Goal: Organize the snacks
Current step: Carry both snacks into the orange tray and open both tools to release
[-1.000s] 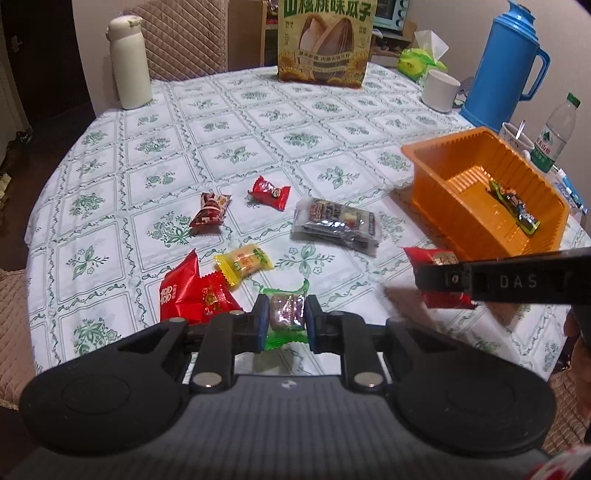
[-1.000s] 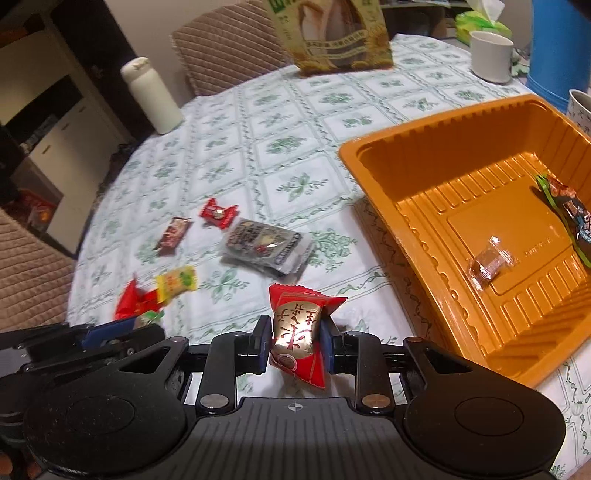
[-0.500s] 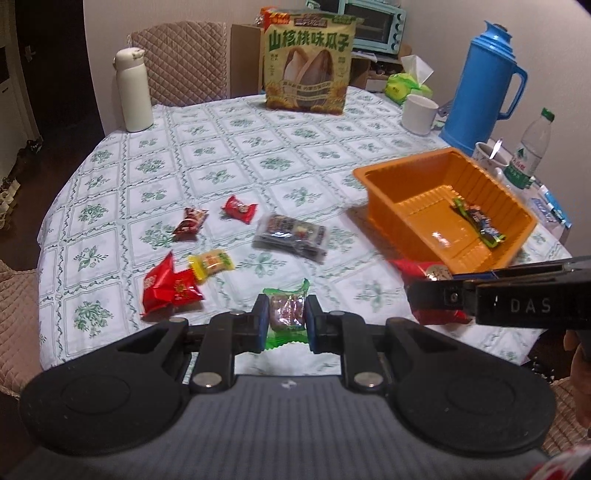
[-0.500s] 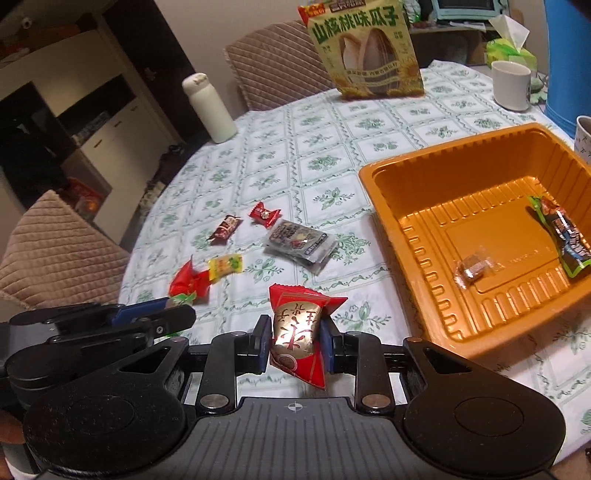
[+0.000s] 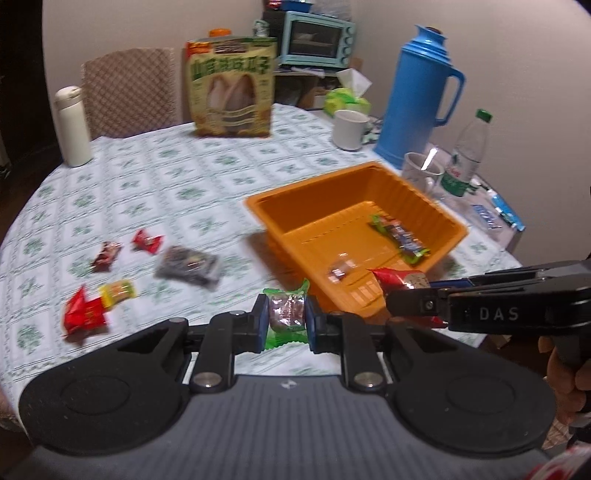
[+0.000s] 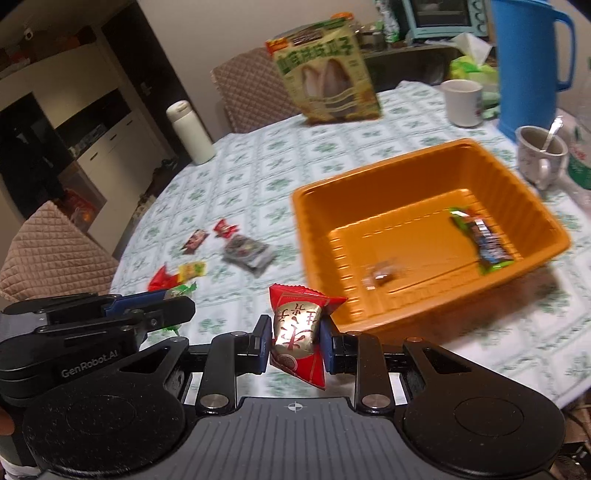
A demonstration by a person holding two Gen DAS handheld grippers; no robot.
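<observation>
One orange tray [image 5: 413, 192] sat on the worktop [image 5: 166, 177] holding two snacks; five more [image 5: 186, 266] lay loose, blurred beyond reading. My left claw [image 5: 286, 321] gripped a green candy [image 5: 286, 315], my right claw [image 6: 293, 341] a red packet [image 6: 299, 336].

Round table [image 5: 155, 184] covered by a white cloth with green floral squares. Quilted beige chair [image 5: 129, 92] at the far side; a second chair [image 6: 48, 251] at the left. Plain pale wall [image 5: 129, 26] behind. Dark cabinet [image 6: 55, 122] with white doors at the left. Lighting dim.
</observation>
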